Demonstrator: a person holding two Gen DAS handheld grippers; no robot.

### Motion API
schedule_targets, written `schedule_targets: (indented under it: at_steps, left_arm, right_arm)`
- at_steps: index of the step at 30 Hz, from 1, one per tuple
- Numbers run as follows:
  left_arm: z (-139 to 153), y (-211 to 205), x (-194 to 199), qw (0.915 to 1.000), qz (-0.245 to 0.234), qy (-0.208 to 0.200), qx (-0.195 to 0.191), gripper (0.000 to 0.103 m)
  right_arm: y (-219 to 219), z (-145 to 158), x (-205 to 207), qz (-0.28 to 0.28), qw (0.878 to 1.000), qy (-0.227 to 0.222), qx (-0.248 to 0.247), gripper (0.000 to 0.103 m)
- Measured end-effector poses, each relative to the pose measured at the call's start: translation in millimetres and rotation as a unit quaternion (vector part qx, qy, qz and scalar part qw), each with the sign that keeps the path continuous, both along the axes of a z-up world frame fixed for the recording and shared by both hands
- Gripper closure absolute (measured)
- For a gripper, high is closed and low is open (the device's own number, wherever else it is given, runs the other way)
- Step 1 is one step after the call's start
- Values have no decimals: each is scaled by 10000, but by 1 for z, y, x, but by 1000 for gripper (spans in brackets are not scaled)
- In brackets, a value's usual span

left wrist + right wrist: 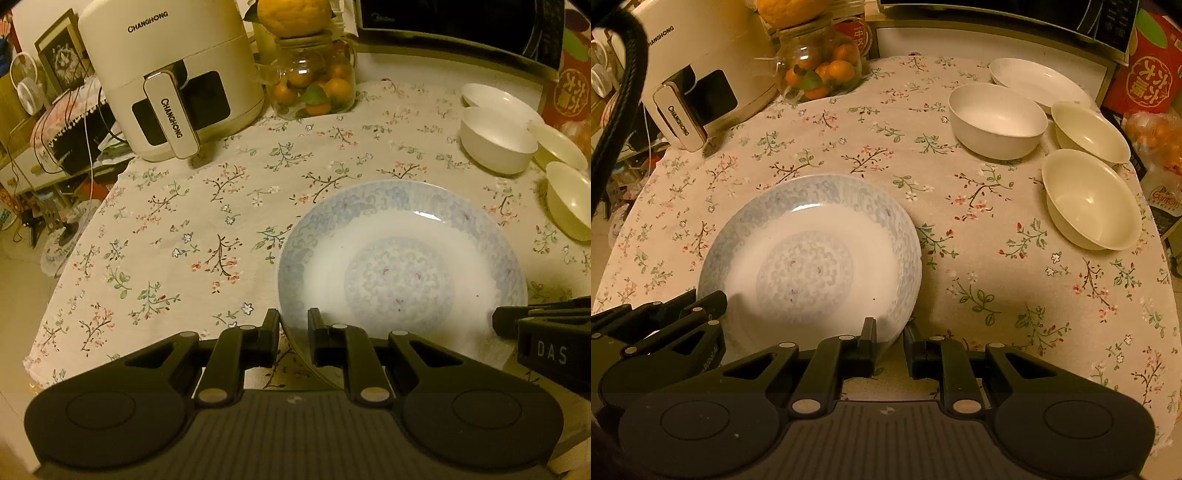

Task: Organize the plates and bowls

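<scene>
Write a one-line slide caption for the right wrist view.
Both tools, right tool and left tool, grip the near rim of the blue-patterned plate on the floral tablecloth.

Floral-clothed table (997, 280), warm dim light

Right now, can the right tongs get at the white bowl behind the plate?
Probably not yet: the right tongs are closed on the patterned plate. Otherwise bare tablecloth leads to the white bowl.
</scene>
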State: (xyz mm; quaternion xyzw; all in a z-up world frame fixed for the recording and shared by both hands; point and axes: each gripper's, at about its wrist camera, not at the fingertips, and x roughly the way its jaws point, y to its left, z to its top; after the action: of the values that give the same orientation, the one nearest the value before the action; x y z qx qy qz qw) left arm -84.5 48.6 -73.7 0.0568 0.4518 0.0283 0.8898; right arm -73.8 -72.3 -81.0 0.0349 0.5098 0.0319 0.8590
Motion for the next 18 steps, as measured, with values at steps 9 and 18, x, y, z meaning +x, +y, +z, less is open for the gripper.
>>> schedule_targets:
  at_steps: [9, 18]
  left_arm:
    - [-1, -2, 1, 10000, 1, 6, 46, 87]
    - [11, 4, 6, 9999, 78, -111, -61, 76]
  right_arm:
    - [3, -2, 1, 48, 9999, -21, -145, 86]
    - [-5, 2, 5, -99, 9999, -27, -111, 72]
